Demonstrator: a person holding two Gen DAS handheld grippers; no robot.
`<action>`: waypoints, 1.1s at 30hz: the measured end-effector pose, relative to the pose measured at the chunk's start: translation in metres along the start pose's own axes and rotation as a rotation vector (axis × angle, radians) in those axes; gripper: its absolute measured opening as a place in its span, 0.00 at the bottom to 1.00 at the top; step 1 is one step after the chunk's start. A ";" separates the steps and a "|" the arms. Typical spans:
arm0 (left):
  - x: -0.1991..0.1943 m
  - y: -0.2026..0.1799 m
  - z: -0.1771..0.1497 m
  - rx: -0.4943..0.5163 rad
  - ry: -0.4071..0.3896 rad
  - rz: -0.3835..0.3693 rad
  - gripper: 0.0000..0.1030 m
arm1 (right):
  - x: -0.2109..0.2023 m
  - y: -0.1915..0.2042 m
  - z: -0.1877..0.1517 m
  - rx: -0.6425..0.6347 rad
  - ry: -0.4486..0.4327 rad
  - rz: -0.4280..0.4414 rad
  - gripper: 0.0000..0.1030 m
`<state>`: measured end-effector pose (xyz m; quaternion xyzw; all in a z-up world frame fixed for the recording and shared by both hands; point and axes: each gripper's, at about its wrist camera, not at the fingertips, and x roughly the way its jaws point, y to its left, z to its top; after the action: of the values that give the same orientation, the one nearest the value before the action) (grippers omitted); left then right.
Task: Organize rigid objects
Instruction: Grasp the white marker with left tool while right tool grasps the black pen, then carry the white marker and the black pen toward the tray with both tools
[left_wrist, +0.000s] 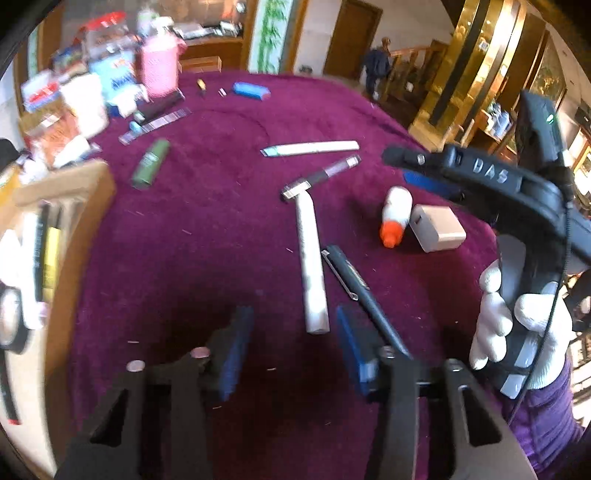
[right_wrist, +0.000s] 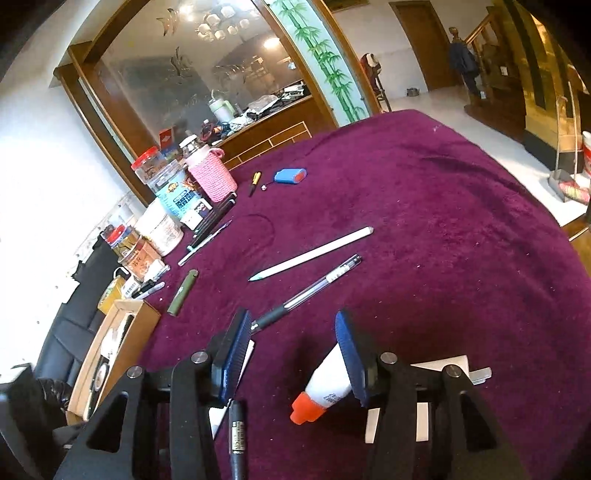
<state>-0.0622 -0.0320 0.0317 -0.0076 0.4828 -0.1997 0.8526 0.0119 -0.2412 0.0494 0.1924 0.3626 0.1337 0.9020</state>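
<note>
On the purple cloth (left_wrist: 207, 229), a cardboard box (left_wrist: 70, 192) of pens sits at nine o'clock, blurred. The left gripper (left_wrist: 291, 347) hangs part open, holding nothing; a white tube (left_wrist: 312, 269) and black pen (left_wrist: 354, 280) lie at twelve. At three, the right gripper (right_wrist: 293, 343) stands part open over the glue bottle (right_wrist: 325, 384), pads apparently clear.

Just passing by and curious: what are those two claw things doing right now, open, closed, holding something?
Left gripper: open, holding nothing.
Right gripper: open, holding nothing; glue bottle lies below it.
</note>
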 end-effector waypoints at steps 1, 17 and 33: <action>0.003 -0.003 0.000 0.005 0.005 -0.013 0.42 | 0.000 0.001 0.000 -0.003 0.005 0.006 0.50; 0.032 -0.019 0.016 0.129 0.003 0.099 0.16 | 0.001 -0.005 0.000 0.030 0.025 0.035 0.51; -0.055 0.030 -0.026 -0.022 -0.137 0.026 0.11 | 0.011 -0.003 -0.001 -0.056 0.025 -0.083 0.50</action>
<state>-0.0988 0.0190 0.0572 -0.0243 0.4257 -0.1823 0.8860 0.0190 -0.2391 0.0411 0.1502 0.3777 0.1086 0.9072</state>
